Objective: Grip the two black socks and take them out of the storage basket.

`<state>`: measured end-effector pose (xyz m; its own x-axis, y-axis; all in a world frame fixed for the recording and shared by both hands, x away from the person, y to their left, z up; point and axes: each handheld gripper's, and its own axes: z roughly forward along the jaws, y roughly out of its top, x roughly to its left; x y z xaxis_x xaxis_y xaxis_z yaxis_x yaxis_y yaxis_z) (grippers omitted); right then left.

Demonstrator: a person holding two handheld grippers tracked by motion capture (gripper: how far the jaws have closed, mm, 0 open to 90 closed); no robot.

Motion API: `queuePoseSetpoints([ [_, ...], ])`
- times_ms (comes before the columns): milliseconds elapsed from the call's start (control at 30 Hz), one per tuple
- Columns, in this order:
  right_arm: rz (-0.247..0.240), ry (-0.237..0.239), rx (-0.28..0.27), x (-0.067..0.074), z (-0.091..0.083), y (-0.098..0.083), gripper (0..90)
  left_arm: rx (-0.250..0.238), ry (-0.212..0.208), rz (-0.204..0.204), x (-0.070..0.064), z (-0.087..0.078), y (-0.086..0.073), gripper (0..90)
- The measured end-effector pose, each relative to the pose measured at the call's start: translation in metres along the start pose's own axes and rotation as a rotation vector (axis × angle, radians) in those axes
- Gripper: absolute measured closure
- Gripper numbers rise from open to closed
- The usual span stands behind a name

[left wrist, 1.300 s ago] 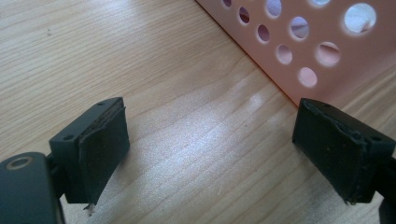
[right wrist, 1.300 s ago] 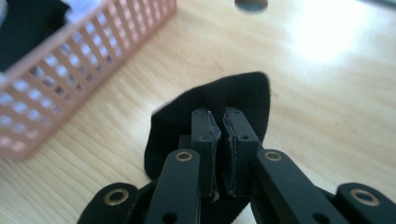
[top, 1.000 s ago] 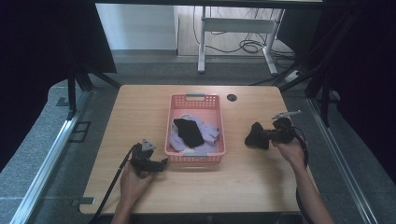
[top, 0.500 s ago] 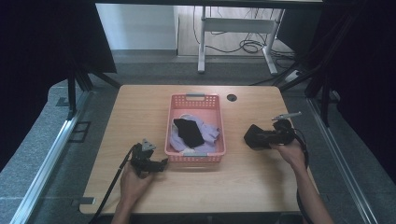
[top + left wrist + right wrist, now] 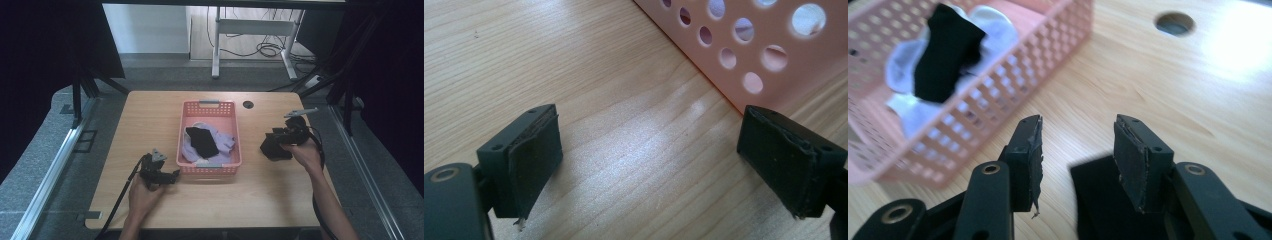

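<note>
- While jaws of the right gripper (image 5: 1078, 160) stand parted over a black cloth (image 5: 1103, 200) on the table (image 5: 260, 200), nothing is grasped — released, cloth lying beneath and partly between the pads, just right of the basket (image 5: 208, 170).
- Left gripper (image 5: 659, 170) likewise released: jaws wide apart, bare wood between them, basket wall just beyond its far jaw.
- Basket holds a black cloth (image 5: 201, 141) atop pale ones (image 5: 225, 144), roughly mid-table.
- Step in hand, as judged: picking the loose cloth off the table for the basket.
- To do it well: lower until both pads bracket a raised fold, not flat fabric; close fully before lifting; lift straight up so the cloth clears the rim.
- Risk, as judged: pinching a thin edge only — slippage in transit likely.
- Left gripper best kept clear of the basket front, or used to steady it if it slides.
</note>
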<state>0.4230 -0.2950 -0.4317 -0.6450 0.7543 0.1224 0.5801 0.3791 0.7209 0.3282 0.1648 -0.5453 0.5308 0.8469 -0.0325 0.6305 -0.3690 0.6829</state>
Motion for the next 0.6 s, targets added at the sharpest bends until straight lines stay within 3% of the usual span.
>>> queuePoseSetpoints([
  [267, -0.047, 0.073, -0.012, 0.032, 0.024, 0.029, 52.9, 0.000, 0.000, 0.000, 0.000, 0.000, 0.000, 10.4],
  [600, -0.098, 0.112, 0.017, 0.061, 0.055, 0.050, 50.3, 0.001, -0.002, 0.003, 0.000, 0.000, 0.000, 10.4],
])
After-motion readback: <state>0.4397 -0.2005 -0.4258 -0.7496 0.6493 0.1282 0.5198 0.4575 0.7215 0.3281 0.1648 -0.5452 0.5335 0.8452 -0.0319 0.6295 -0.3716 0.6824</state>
